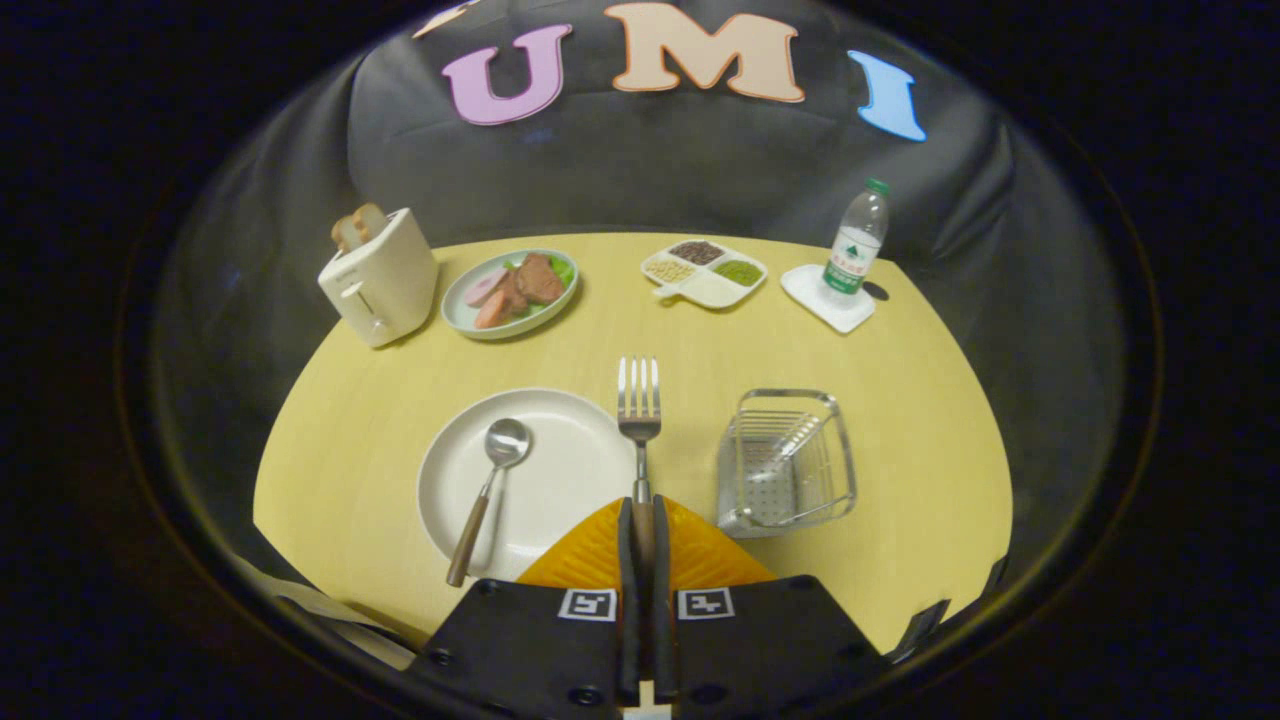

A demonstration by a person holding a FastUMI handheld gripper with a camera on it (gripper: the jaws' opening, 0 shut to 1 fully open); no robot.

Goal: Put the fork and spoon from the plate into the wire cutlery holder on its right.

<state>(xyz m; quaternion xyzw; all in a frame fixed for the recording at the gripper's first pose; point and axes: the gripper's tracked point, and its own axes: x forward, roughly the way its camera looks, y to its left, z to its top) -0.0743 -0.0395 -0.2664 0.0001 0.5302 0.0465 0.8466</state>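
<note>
1. Gripper view, nearest part: my gripper (640,525) points straight forward over the near edge of the yellow table (900,400), with its two orange fingers (590,555) brought close together and level.
2. My jaws are clenched on the fork (639,420). Both fingers press on its brown handle, which sits in the narrow gap between them.
3. The fork stands out straight ahead of my fingers, with the tines at the far end. It is lifted clear of the plate, and its head shows above the bare table just beside the plate's right rim.
4. The white plate (570,470) lies just ahead and to the left of my fingers. The spoon (490,485) is still on it, bowl at the far end, and the brown handle comes toward me past the near rim.
5. The wire cutlery holder (788,460) is to the right of my fingers, near the fork but apart from it. I see nothing inside it.
6. Farther away, from left to right: a white toaster (382,277) with bread in the slot, a green plate of food (512,292), a divided dish (705,273) with grains, and a water bottle (855,245) on a white coaster (826,297).
</note>
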